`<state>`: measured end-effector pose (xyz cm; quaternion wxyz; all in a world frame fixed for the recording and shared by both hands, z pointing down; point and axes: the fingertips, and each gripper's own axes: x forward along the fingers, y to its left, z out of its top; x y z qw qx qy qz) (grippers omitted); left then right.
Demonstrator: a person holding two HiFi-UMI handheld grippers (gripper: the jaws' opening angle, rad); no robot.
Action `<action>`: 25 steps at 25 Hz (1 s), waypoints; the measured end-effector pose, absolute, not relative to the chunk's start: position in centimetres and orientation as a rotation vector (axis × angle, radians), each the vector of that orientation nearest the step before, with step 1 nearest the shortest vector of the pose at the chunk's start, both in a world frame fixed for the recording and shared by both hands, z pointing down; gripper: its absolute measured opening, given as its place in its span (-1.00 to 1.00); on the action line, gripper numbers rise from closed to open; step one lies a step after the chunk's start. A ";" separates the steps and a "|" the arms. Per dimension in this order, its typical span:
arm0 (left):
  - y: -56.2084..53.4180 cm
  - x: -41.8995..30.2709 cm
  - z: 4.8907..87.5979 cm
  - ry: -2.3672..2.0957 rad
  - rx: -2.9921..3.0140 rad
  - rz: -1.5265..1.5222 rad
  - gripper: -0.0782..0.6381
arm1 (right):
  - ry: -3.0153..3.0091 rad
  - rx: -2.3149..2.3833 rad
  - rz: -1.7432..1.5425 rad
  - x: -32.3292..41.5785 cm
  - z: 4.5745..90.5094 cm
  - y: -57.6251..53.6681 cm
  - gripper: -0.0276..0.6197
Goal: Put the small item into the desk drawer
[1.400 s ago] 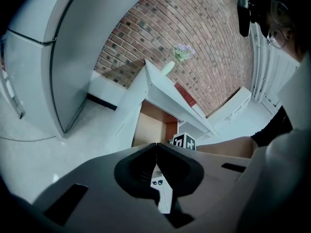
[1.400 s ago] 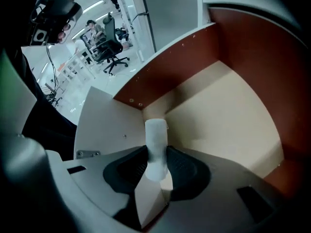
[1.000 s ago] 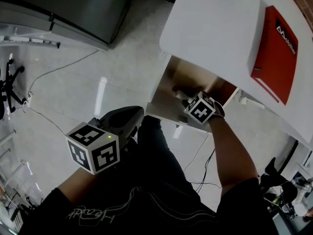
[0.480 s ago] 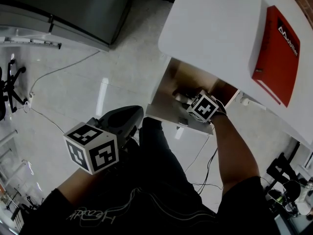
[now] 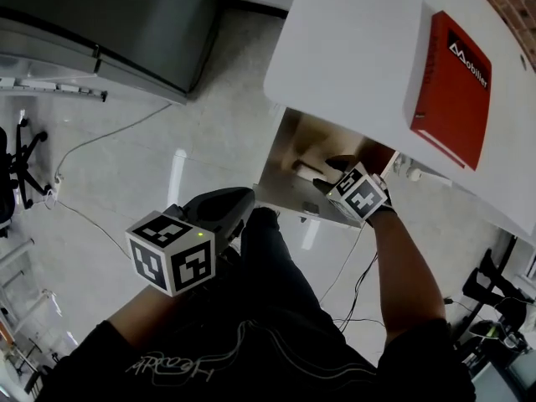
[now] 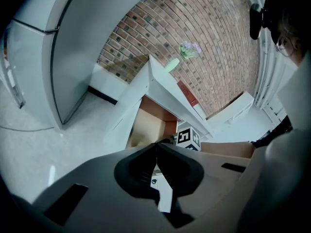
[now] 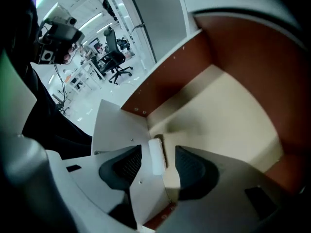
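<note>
Right claw (image 7: 159, 165) just opened; white block (image 7: 156, 155) between jaws

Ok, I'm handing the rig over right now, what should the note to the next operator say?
Left gripper: shut, empty, held low, away from the desk.
Right gripper: open over the open drawer; its jaws have just been opening, pads touching nothing.
Small white item: lying in the drawer beside its white wall, below the open jaws.
Done: item is in the drawer.
Left: lift the right gripper clear; likely push the drawer shut.
</note>
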<state>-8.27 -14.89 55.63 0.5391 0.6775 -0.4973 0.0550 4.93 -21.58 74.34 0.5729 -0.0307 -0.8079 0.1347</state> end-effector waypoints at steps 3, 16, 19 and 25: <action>-14.8 -8.2 53.6 -1.172 1.660 0.146 -0.72 | -1.959 -0.003 0.222 5.2 69.4 -22.2 -0.25; -12.5 -5.5 39.5 -1.056 1.980 0.137 -0.72 | -2.448 0.601 0.522 4.9 40.9 -16.4 -0.32; -11.2 -4.5 35.6 -1.011 2.065 0.116 -0.72 | -2.548 0.672 0.538 4.9 35.7 -13.6 -0.39; -6.5 -2.6 27.7 -0.927 2.170 0.049 -0.72 | -2.657 0.734 0.461 5.7 27.9 -6.6 -0.50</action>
